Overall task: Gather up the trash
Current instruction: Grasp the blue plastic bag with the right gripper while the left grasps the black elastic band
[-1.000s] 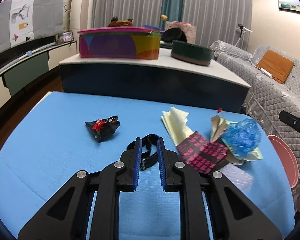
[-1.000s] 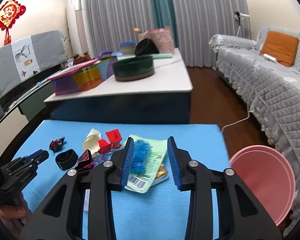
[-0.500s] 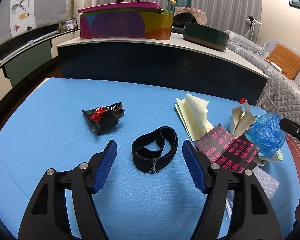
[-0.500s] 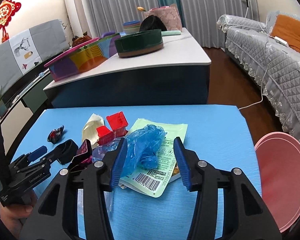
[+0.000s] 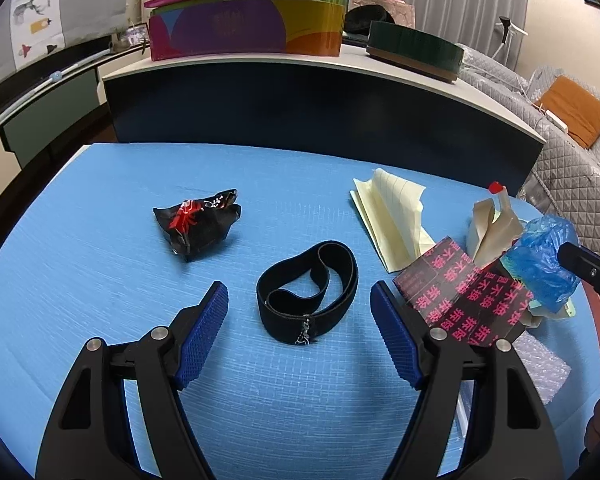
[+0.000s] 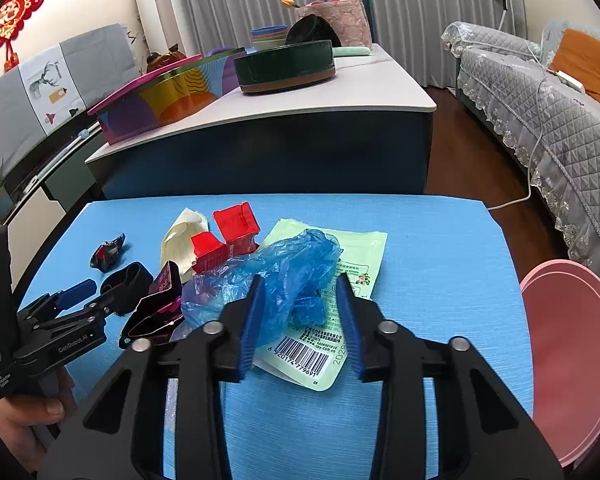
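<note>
wrapper (image 5: 198,230), notepad (image 5: 392,220), carton (image 5: 460,296) ringing band (image 5: 308,292)

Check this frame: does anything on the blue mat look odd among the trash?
Yes. The black band, lying in front of the open left tongs, is an intact elastic loop with a small metal charm, not obvious rubbish like the crumpled black wrapper or blue bag.

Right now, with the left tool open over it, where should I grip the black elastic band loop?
Take the black elastic band loop across its near folded end, by the small metal charm, coming down from above. It lies flat on the blue mat, and there the layers bunch thickest, probably giving the pads most to pinch.
</note>
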A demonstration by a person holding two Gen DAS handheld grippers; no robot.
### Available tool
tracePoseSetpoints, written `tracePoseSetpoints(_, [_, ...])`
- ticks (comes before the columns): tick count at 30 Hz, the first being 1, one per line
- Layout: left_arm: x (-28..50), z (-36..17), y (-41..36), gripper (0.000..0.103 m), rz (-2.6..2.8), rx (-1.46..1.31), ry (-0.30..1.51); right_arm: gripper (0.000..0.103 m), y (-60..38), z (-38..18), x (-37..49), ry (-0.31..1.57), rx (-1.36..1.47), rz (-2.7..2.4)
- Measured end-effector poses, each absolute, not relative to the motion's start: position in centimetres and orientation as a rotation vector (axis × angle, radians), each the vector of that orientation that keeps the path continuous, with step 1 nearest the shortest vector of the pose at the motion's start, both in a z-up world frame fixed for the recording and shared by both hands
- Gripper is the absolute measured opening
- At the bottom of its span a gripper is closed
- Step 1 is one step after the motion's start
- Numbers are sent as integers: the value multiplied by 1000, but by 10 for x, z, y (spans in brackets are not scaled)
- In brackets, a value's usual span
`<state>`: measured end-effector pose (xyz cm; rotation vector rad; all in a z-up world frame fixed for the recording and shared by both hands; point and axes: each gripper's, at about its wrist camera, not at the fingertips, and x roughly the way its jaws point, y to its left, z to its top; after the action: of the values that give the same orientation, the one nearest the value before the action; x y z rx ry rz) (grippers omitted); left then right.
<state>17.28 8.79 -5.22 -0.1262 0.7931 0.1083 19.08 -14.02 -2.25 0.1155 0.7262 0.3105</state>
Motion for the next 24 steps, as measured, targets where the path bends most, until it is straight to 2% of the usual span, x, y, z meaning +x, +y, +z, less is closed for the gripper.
tracePoseSetpoints(3, [174,-53,86,71,105,-118,804,23,-140,-23,190,729,109,310])
tracePoseSetpoints(8, [178,-56,86,64,106,-112,832,12,-142,-22,188,726,101,309])
tracePoseSetpoints(11, [179,-58,87,54,104,-116,847,6,-142,-20,186,721,93,309])
tracePoseSetpoints(12, [179,-59,87,47,103,-116,849,4,-143,-20,185,718,90,307])
tracePoseSetpoints(15, [178,-58,85,30,99,-111,846,2,-143,-17,182,706,80,306])
tracePoseSetpoints(18, [176,-57,84,21,94,-110,840,2,-144,-13,179,687,70,301])
tracePoseSetpoints(21, [175,-56,85,15,99,-115,828,1,-146,-8,175,668,65,295])
tracePoseSetpoints(24, [173,-52,83,14,99,-109,813,1,-150,-3,171,652,62,288])
